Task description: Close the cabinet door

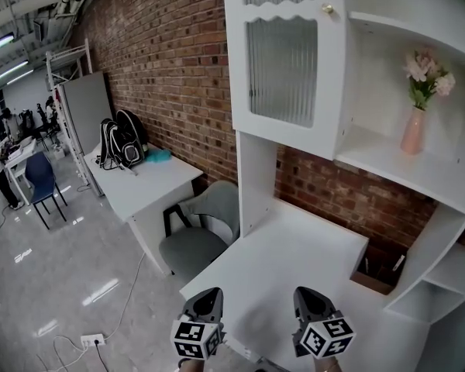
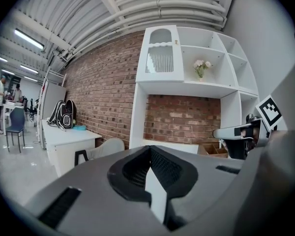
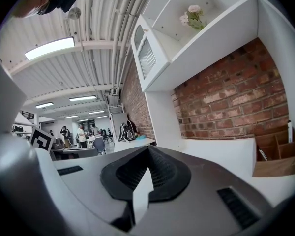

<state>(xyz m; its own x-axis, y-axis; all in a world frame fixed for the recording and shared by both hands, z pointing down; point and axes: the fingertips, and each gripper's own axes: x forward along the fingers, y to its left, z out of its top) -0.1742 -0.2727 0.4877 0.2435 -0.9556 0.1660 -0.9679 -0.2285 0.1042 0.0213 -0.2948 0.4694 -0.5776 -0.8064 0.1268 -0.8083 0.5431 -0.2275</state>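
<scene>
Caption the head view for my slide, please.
Left gripper and right gripper, both shut, over the desk below the cabinet door.

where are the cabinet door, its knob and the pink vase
cabinet door [image 1: 283, 72], head view, on its ribbed glass pane
knob [image 1: 326, 8], head view, on its small gold head
vase [image 1: 412, 132], head view, on its pink body

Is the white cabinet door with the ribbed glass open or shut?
Shut, it seems: the cabinet door lies flush with the front of the shelf unit, with no gap beside its knob.
</scene>
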